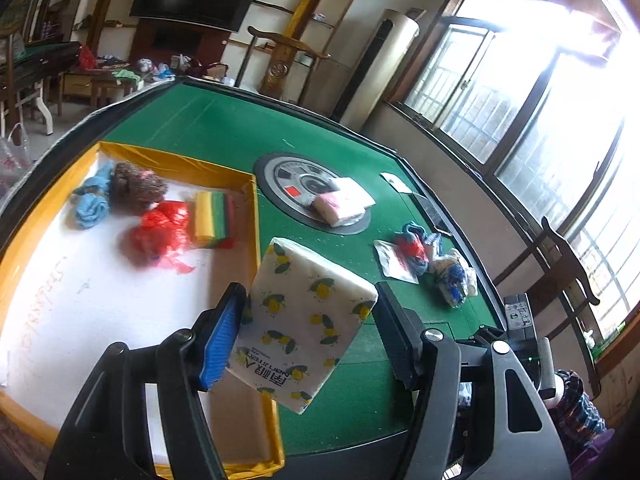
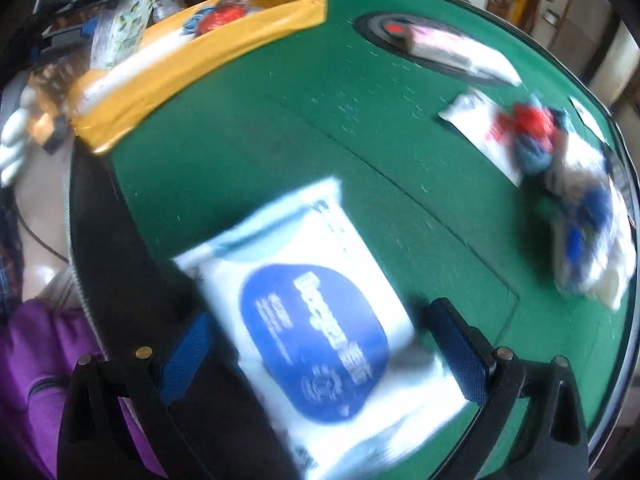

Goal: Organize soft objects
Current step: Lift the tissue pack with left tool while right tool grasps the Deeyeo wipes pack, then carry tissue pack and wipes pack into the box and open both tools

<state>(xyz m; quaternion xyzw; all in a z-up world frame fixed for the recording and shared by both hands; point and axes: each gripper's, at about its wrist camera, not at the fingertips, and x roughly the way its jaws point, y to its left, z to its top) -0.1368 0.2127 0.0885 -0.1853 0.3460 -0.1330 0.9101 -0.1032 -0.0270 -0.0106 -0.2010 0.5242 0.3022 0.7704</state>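
Observation:
My left gripper (image 1: 310,320) is shut on a lemon-print tissue pack (image 1: 304,320) and holds it tilted above the right rim of the yellow-edged box (image 1: 176,162). In the box lie a blue cloth (image 1: 93,200), a brown woolly ball (image 1: 136,186), a red plastic bag (image 1: 164,230) and a stack of sponges (image 1: 212,220). My right gripper (image 2: 320,344) is around a white wipes pack with a blue oval label (image 2: 316,332) at the table's near edge; the jaws look closed on its sides, but the view is blurred.
On the green table (image 1: 224,128) a pink-and-white pack (image 1: 344,200) lies on the round centre panel (image 1: 280,176). A white sachet (image 2: 480,128), a red-blue bundle (image 2: 532,136) and a white-blue bag (image 2: 588,236) lie at the right. The box (image 2: 192,52) is at far left.

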